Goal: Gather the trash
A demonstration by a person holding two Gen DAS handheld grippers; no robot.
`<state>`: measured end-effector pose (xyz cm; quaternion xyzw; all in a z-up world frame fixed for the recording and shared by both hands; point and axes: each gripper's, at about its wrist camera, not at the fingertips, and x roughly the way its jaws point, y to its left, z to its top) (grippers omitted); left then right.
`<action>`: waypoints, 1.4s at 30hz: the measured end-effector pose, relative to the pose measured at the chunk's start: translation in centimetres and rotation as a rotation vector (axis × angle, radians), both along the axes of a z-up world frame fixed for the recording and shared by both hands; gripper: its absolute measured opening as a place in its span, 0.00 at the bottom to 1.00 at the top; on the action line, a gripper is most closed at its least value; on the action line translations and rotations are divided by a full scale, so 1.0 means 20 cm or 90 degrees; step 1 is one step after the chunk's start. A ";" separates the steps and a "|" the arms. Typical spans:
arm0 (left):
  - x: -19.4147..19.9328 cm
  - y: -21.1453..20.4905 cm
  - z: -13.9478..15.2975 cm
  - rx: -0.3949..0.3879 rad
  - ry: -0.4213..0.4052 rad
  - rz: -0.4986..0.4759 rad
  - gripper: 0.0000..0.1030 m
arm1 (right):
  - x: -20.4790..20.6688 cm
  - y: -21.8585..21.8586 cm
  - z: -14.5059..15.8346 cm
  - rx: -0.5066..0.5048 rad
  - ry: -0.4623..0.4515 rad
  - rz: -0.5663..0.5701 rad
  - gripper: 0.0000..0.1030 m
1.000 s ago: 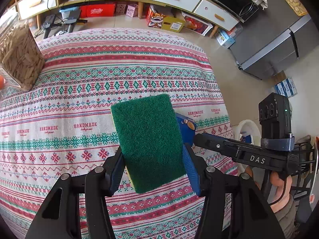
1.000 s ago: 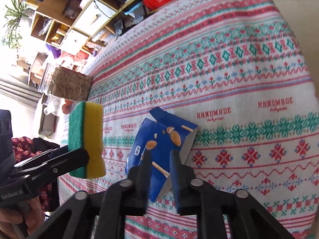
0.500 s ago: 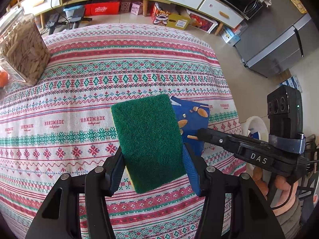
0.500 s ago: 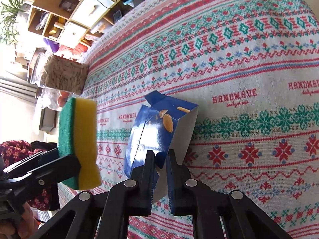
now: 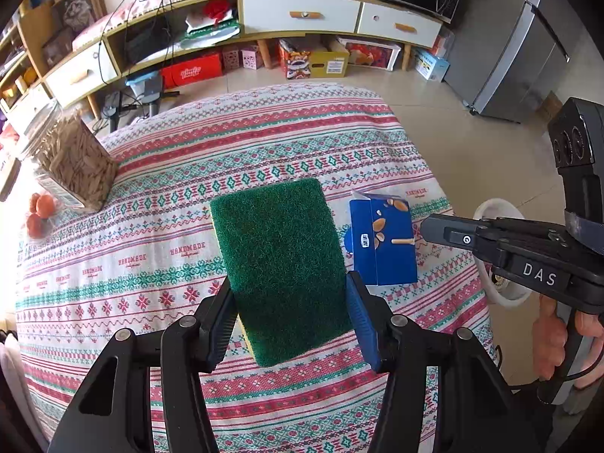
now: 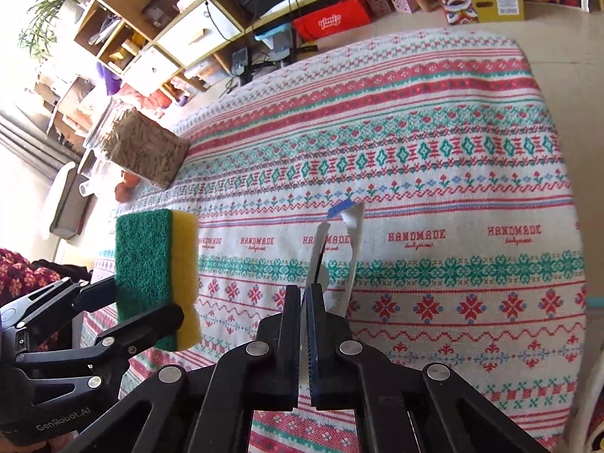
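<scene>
Starting at the left: the left gripper (image 5: 288,313) has its fingers (image 5: 221,319) clamped on the two long edges of a sponge (image 5: 279,264), green scouring face toward its camera, yellow foam behind. The sponge's long axis runs up and away from the fingers, and it hangs clear above the patterned cloth on the bench (image 5: 158,234).

Moving right, there's the trash: one blue snack box (image 5: 381,238), flattened, held off the cloth just beside the sponge's right edge. The right gripper (image 6: 304,324) has it. Those fingers have just been closing and now stand pinched tight on the thin card, the box (image 6: 336,253) edge-on from that wrist, its long axis running straight out ahead of the fingers.

So the box is already in the right hand's grip, and the coming move looks like a carry to wherever the trash goes. A white rim (image 5: 498,249) shows past the bench's right edge, below the right gripper (image 5: 424,228); it may be a bin, though I can't tell for sure. If so, the right hand is much the nearer one.

The count: one sponge, one blue box, two grippers. At the bench's far left, one clear jar of pale seeds (image 5: 75,162) with a few small orange fruits (image 5: 39,211) just beside it, three as far as I can make out.
</scene>
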<state>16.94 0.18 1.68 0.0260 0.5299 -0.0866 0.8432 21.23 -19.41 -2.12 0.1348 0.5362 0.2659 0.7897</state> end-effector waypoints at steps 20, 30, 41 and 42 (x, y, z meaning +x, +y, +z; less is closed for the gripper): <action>-0.05 -0.04 -0.04 -0.042 0.024 0.009 0.56 | 0.06 -0.20 -0.30 0.076 0.119 -0.038 0.44; -0.02 -0.06 -0.02 -0.066 0.026 0.010 0.56 | 0.05 -0.13 -0.23 0.048 0.065 -0.015 0.05; -0.01 -0.30 0.00 -0.095 0.019 -0.044 0.56 | -0.11 -0.34 0.05 -0.003 -0.031 -0.025 0.02; -0.01 -0.33 0.00 -0.095 0.022 -0.049 0.56 | -0.13 -0.39 0.08 -0.006 -0.040 -0.031 0.02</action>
